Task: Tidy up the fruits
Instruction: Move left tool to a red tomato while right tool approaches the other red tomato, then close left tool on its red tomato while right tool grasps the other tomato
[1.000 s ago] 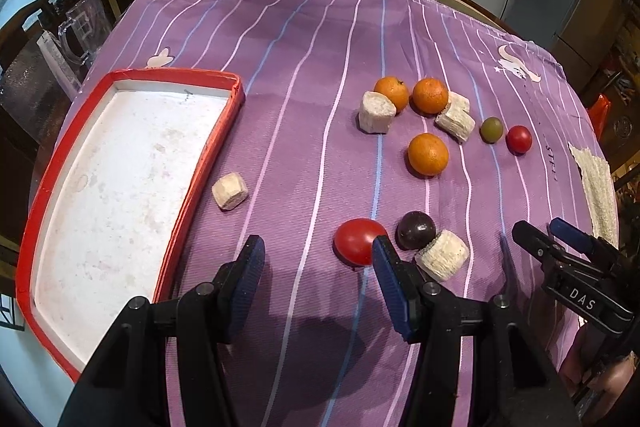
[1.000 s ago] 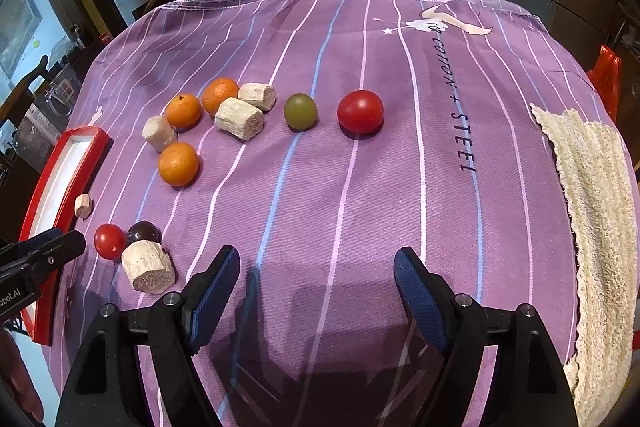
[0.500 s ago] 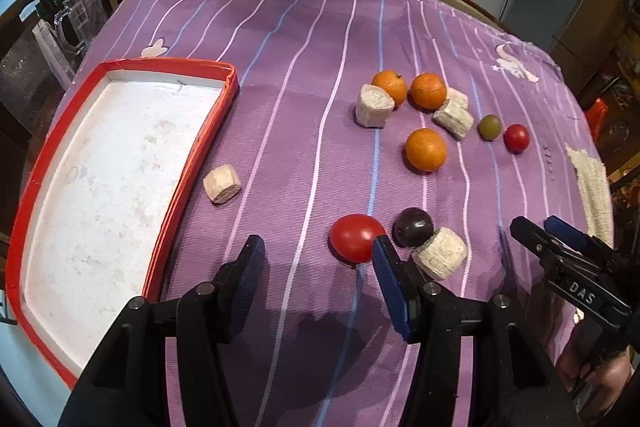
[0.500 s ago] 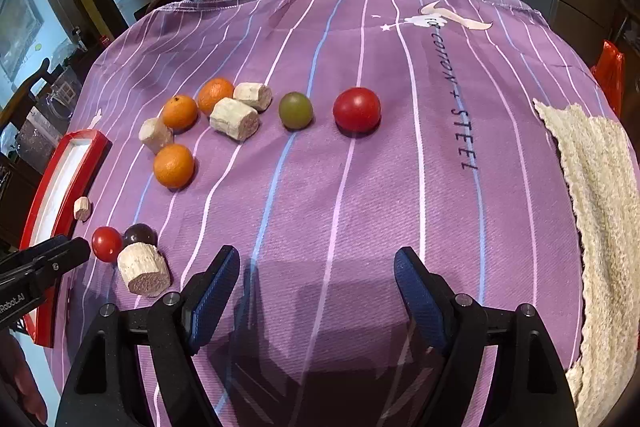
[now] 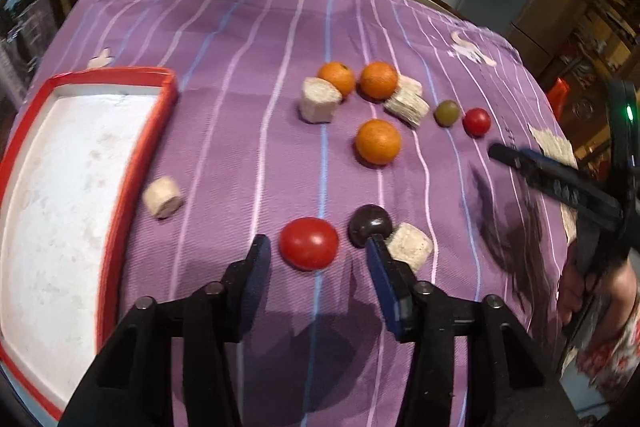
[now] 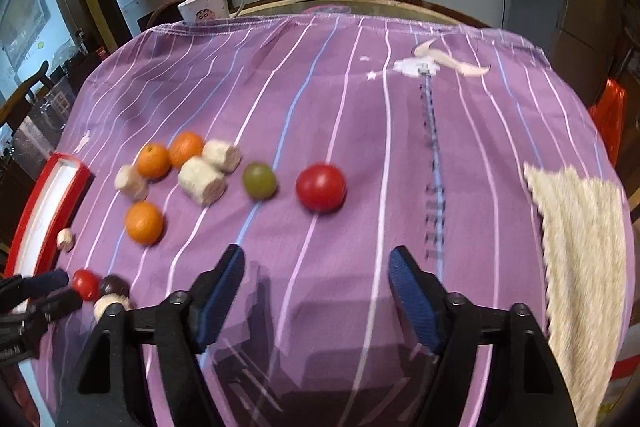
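On the purple striped cloth, my left gripper [image 5: 318, 245] is open, its fingertips either side of a red tomato [image 5: 309, 243] lying just ahead. A dark plum [image 5: 370, 225] and a beige chunk [image 5: 410, 247] lie right of it. Three oranges [image 5: 378, 141] and more beige chunks [image 5: 318, 99] lie farther off, with a green fruit [image 5: 447, 113] and a second red tomato [image 5: 476, 121]. My right gripper [image 6: 316, 259] is open and empty, short of that second tomato [image 6: 321, 187] and the green fruit [image 6: 259, 180]. A red-rimmed white tray [image 5: 132, 163] is at the left.
A small beige chunk [image 5: 162, 191] lies beside the tray's right rim. A woven cream mat [image 6: 580, 235] lies at the cloth's right edge. A white mug [image 6: 206, 5] stands at the table's far edge, with chairs and a counter behind.
My left gripper has moved forward to the near red tomato, which now lies between its fingertips. My right gripper has risen and moved forward toward the far tomato.
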### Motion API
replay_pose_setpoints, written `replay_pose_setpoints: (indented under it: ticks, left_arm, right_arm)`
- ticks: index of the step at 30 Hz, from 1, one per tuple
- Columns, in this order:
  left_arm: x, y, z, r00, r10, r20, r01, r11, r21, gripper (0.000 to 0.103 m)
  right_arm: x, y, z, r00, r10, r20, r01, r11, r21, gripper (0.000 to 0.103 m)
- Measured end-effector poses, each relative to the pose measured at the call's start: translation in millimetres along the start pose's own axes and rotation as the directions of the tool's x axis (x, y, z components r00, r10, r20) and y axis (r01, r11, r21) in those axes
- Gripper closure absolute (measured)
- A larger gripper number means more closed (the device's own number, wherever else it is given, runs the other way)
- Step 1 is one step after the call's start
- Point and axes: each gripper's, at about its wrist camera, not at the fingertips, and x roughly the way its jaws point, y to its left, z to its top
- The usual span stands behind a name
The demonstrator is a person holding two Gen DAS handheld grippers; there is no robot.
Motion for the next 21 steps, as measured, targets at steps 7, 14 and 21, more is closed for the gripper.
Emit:
replay_pose_setpoints:
  ticks: [7,14,21]
  left_arm:
    - [17,4,1,0.999,0.034,-0.016,-0.034,0.999,0.000,0.059]
    - [18,-1,-2,0.998,0.066,-0.001,-0.066,0.997,0.029,0.076]
    - [-2,18,-6,1.000,0.004,0.021,-0.002,0.999,-0.054,0.076]
  right_arm:
    - [24,-4,29,0.999,-0.047,0.000,0.047,0.999,-0.025,0.040]
    - [42,4,40,0.999,0.007,-0.038,-0.009,0.999,-0.047,0.069]
    - [32,17,29,0.998,0.034,-0.057,-0.037,0.998,-0.053,0.069]
